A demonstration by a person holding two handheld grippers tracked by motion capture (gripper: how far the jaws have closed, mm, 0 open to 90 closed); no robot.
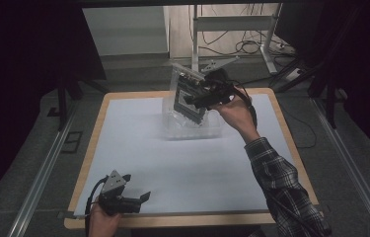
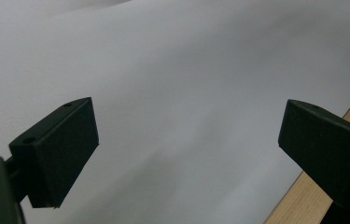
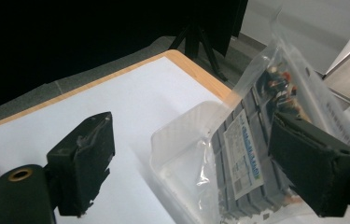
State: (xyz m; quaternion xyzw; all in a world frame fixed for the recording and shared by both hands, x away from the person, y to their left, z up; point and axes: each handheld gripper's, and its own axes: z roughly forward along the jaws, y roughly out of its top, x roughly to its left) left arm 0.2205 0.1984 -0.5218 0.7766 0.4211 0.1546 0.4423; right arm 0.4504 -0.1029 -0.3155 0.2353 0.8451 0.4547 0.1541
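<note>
Standing tilted in a clear tray (image 1: 211,132) at the table's (image 1: 93,143) far side, a plastic bag (image 1: 185,96) of grey parts — seemingly touching one jaw of the wide-open right gripper (image 1: 207,96). Left gripper (image 1: 140,197) — jaws apart, empty, near edge.

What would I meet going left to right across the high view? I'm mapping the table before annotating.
Left gripper, near the front-left corner → clear plastic container holding a bagged grey item → right gripper → the person's plaid sleeve.
</note>
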